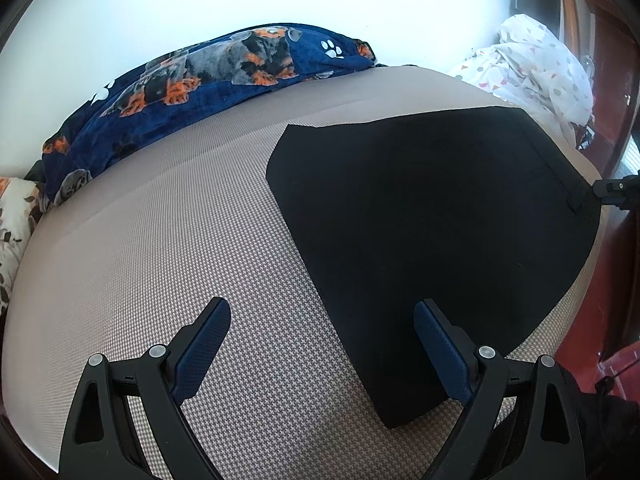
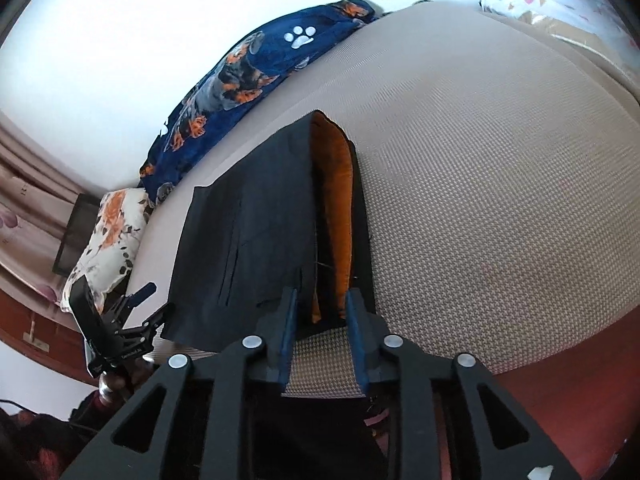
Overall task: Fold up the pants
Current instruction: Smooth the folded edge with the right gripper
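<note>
- Two grippers were in view over a bed with a tan woven cover (image 1: 160, 260), each one seen from its own wrist camera.
- Black pants (image 1: 420, 208) lay folded flat on the cover, toward the near edge of the bed.
- From the left wrist view, the left gripper (image 1: 322, 332) had its blue-padded fingers (image 1: 204, 344) spread wide, with nothing pinched between them.
- One left finger stood over bare cover and the other over the near corner of the pants, so the edge of the cloth ran between them.
- From the right wrist view, the right gripper (image 2: 321, 312) had its jaws only a little apart, with the waist end of the pants (image 2: 248, 240) between the tips.
- An orange lining (image 2: 338, 208) showed where the cloth gaped at that end.
- A gap showed between the right pads and the cloth on both sides, so the pads did not seem to press on it.
- Away from the grippers, a navy blanket with a dog and paw print (image 1: 208, 76) lay bunched along the far edge of the bed against the white wall.
- White bedding with coloured spots (image 1: 536, 68) was piled at the far right corner.
- A floral pillow (image 2: 108, 236) sat at the bed's end, just beside the blanket.
- Seen from the right wrist, the left gripper (image 2: 140, 304) appeared small, beside the pillow and close to the pants' far edge.
</note>
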Action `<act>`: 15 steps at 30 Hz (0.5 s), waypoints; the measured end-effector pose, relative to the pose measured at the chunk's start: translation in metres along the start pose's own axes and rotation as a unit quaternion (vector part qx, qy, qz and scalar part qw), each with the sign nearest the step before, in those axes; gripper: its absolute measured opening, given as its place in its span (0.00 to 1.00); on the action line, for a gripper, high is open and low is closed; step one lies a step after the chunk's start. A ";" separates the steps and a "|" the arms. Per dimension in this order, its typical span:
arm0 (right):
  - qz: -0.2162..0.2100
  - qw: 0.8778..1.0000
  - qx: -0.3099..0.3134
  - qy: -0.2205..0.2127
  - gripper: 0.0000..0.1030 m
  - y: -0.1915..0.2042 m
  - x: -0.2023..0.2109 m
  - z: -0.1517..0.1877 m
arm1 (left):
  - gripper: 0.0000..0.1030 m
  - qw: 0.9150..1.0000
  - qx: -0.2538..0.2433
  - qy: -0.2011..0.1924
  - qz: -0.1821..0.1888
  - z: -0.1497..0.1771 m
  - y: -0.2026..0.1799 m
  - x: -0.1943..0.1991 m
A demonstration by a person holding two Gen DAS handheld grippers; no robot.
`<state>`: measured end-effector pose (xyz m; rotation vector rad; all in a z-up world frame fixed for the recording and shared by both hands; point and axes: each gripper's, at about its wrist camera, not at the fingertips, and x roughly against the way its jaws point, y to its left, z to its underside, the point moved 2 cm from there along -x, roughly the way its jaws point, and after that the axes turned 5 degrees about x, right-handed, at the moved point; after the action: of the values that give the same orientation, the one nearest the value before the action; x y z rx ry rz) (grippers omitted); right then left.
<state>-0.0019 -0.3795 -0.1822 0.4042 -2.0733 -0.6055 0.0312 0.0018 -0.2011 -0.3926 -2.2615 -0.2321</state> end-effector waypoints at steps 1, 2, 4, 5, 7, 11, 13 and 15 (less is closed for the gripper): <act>-0.001 1.000 -0.004 0.003 0.28 -0.001 -0.002 -0.001 | 0.90 1.000 0.001 0.000 0.000 0.000 0.000 0.000; -0.001 1.000 -0.007 0.008 0.30 -0.003 -0.004 -0.002 | 0.90 1.000 0.002 0.001 0.001 0.000 0.000 0.000; -0.008 1.000 -0.019 0.021 0.30 -0.006 -0.010 -0.002 | 0.90 1.000 0.003 0.002 0.001 0.001 0.000 0.000; -0.012 0.999 -0.021 0.027 0.30 -0.006 -0.012 -0.002 | 0.90 1.000 0.003 0.002 0.001 0.001 0.000 -0.001; -0.012 0.999 -0.018 0.026 0.27 -0.005 -0.013 -0.001 | 0.90 1.000 0.004 0.003 0.002 0.001 0.000 -0.001; -0.013 1.000 -0.009 0.014 0.20 -0.001 -0.010 -0.002 | 0.93 1.000 0.014 0.007 0.005 0.001 0.004 -0.003; -0.013 1.000 0.004 0.003 0.19 0.005 -0.007 -0.003 | 0.93 1.000 0.021 0.009 0.008 0.001 0.007 -0.005; -0.016 1.000 0.006 -0.011 0.18 0.005 -0.003 -0.004 | 0.94 0.999 0.029 0.012 0.013 0.003 0.009 -0.007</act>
<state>0.0031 -0.3746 -0.1792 0.4407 -2.0961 -0.6188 0.0368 0.0094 -0.2077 -0.3871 -2.2328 -0.1570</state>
